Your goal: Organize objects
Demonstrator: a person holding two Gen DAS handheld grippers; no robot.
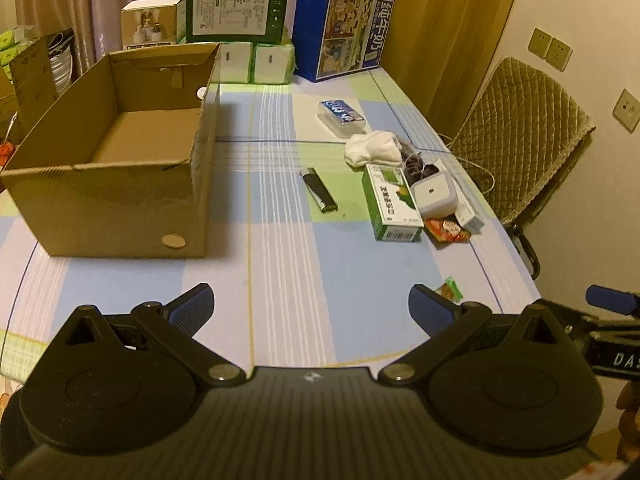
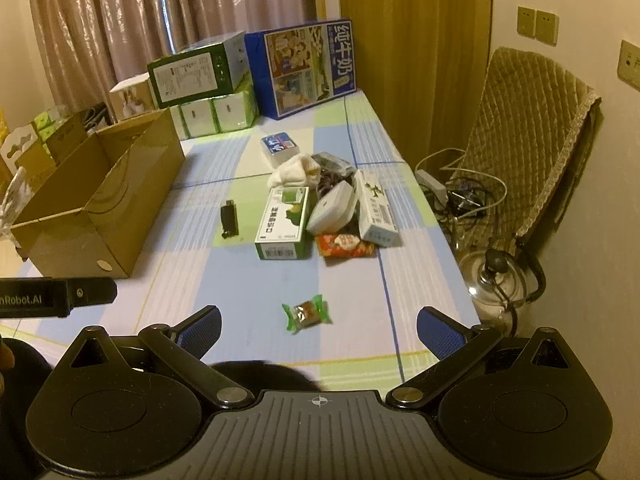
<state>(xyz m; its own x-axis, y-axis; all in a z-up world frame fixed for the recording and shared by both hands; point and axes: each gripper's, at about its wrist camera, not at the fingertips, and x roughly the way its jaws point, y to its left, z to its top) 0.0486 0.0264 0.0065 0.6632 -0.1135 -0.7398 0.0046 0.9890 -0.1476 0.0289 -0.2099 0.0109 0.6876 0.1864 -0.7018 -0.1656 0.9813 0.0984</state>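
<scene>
An open cardboard box stands empty on the left of the checked tablecloth. Loose items lie to the right: a black lighter, a green and white carton, a white cloth, a small white case, a red snack packet and a blue tin. A green-wrapped sweet lies just ahead of my right gripper. Both my left gripper and the right one are open and hold nothing.
Green and blue cartons and tissue packs line the table's far edge before curtains. A quilted chair, tangled cables and a glass lid sit off the table's right edge.
</scene>
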